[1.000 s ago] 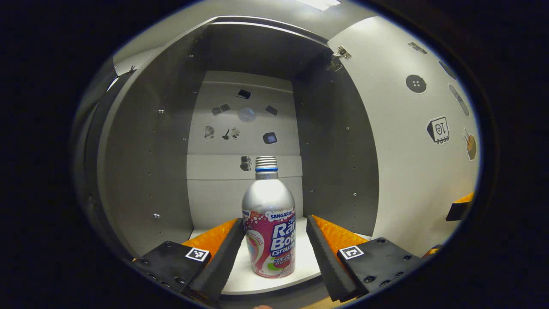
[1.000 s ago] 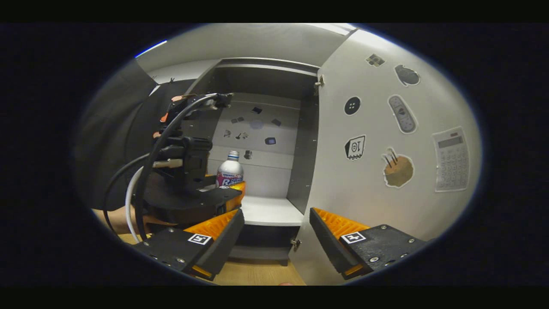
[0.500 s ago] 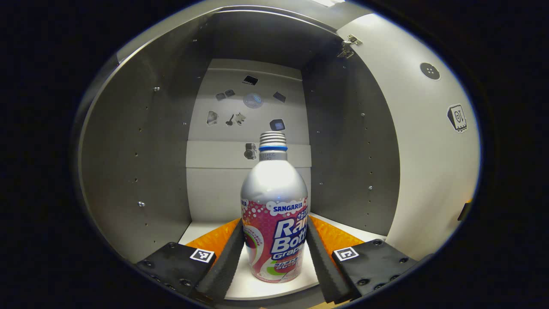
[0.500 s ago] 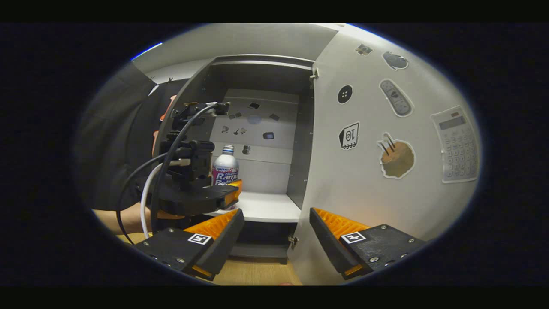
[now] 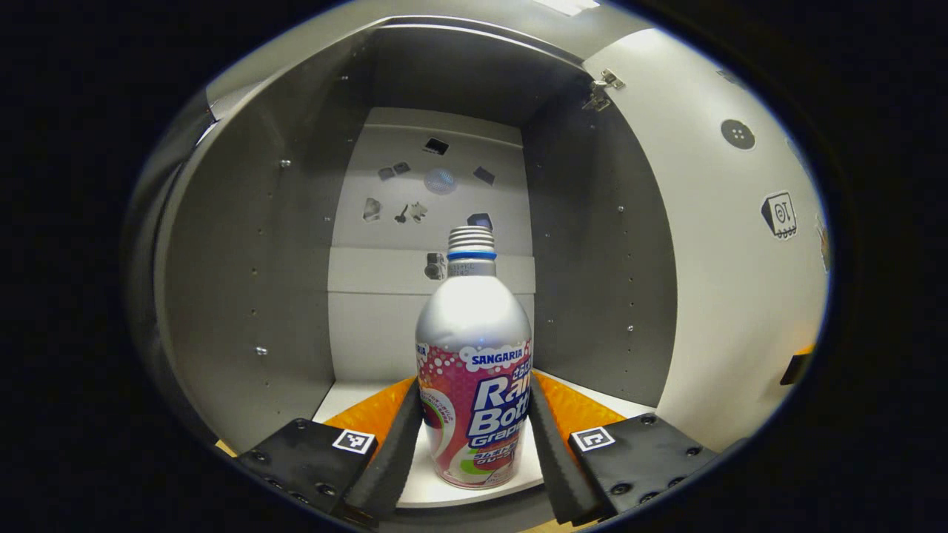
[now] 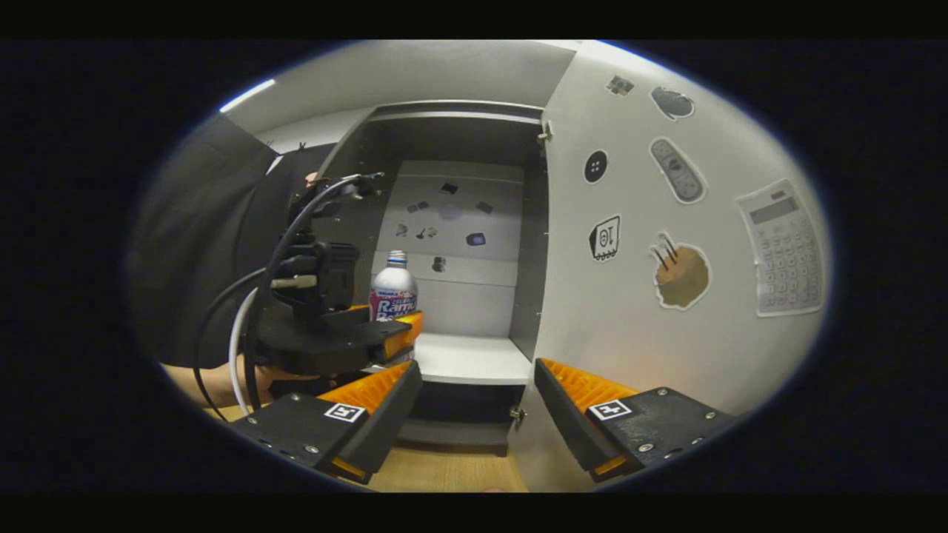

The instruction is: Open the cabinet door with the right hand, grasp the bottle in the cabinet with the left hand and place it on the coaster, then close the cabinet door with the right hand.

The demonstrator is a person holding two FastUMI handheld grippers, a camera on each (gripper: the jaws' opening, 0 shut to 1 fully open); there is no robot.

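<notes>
Left gripper (image 5: 474, 433) is in the cabinet and its jaws are pinched in on the bottle (image 5: 474, 370) — both fingers flat against the lower label, one on each flank, bottle upright dead centre between them. It looks a firm clamp, though the very base sits low in the left gripper view and I can't say whether it is off the shelf (image 5: 348, 392) yet. The risk from here: the grip is low on a tall, smooth body, so a quick pull-out could let the top tip or the metal slide through the pads. Just right of the jaws the cabinet door (image 5: 740, 281) stands open, and swinging wide could clip it. The right gripper (image 6: 478, 414) hangs outside with jaws spread wide, holding nothing, the door edge just beyond its fingers. Coaster unseen.
</notes>
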